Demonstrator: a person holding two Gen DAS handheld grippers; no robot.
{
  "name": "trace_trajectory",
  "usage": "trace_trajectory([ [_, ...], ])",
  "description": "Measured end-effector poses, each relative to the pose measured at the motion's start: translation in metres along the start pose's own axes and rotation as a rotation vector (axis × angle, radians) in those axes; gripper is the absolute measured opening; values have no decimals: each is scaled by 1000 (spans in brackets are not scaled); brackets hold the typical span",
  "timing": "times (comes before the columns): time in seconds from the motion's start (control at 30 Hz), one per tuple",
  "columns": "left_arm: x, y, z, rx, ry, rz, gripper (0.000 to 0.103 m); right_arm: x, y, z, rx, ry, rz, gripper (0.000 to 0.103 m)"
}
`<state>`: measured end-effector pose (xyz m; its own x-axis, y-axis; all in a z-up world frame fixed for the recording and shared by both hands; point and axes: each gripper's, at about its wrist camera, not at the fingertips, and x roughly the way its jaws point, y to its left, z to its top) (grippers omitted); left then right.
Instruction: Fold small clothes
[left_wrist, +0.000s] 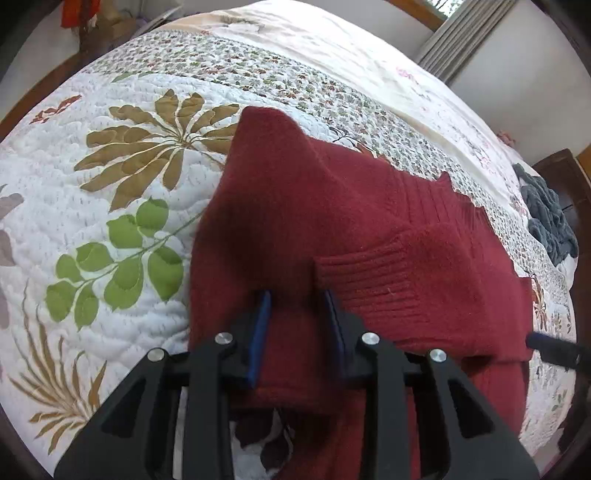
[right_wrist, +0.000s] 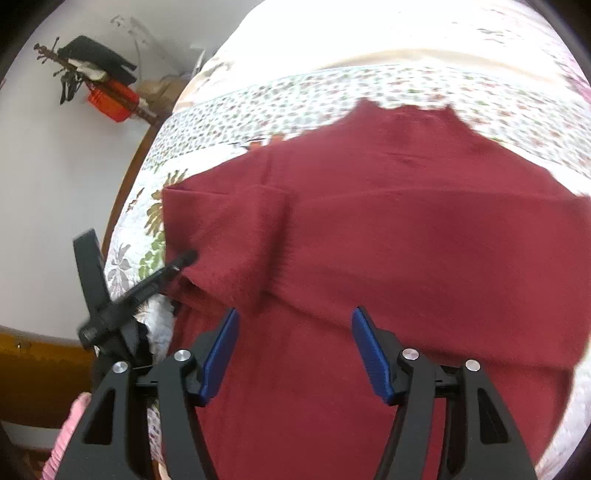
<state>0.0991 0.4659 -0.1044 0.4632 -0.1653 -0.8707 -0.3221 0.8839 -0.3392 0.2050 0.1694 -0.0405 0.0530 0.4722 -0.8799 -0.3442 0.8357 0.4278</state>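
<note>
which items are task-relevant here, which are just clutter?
In play:
- red sweater, partly folded
- left claw, pinching a fold of it
- right claw, open above it

Lying about:
- dark grey garment at bed edge
- floral quilt underneath

Right view motion-blurred; red sweater (right_wrist: 369, 229) cut off at bottom edge, hides quilt (right_wrist: 332, 85) underneath.

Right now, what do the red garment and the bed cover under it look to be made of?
The red garment looks like knitted wool or a wool blend, matte and fuzzy: a ribbed cuff and soft nap show. The bed cover looks like quilted cotton with a printed leaf pattern: puffy stitched ripples show. Exact fibres can't be told.
</note>
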Motion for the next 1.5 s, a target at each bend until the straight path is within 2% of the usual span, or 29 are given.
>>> trace_trajectory([
  [0.07,-3,1,2,-3,3,-10,29,13,6,7,2,12,-2,64],
  [0.17,-18,8,4,-63,-22,-71,30,34,13,19,32,34,32,65],
  [0.33,-46,17,-2,-95,-85,-78,31,72,18,30,93,97,87,65],
  [0.37,-50,17,-3,-93,-89,-75,31,80,21,30,85,113,96,60],
  [0.4,-51,17,-3,-90,-91,-71,31,85,23,30,74,122,100,41],
  [0.47,-55,15,-1,-70,-98,-59,31,88,27,28,53,122,90,21],
  [0.53,-58,11,1,-57,-103,-54,31,79,28,27,39,102,107,13],
  [0.67,-60,-6,4,-30,-109,-72,31,30,22,25,9,15,151,12],
  [0.77,-58,-28,6,12,-113,-81,34,-8,10,23,-1,-47,149,12],
  [0.9,-45,-59,8,79,-87,-69,34,-36,-19,19,23,-80,128,12],
  [1.03,-21,-76,6,113,-37,-12,34,-28,-53,14,79,-67,66,12],
  [1.23,9,-72,5,114,21,55,34,8,-93,5,154,4,43,13],
  [1.47,18,-72,3,149,31,79,34,28,-101,1,170,37,20,18],
  [1.5,17,-72,3,147,32,79,34,26,-99,2,159,39,4,23],
])
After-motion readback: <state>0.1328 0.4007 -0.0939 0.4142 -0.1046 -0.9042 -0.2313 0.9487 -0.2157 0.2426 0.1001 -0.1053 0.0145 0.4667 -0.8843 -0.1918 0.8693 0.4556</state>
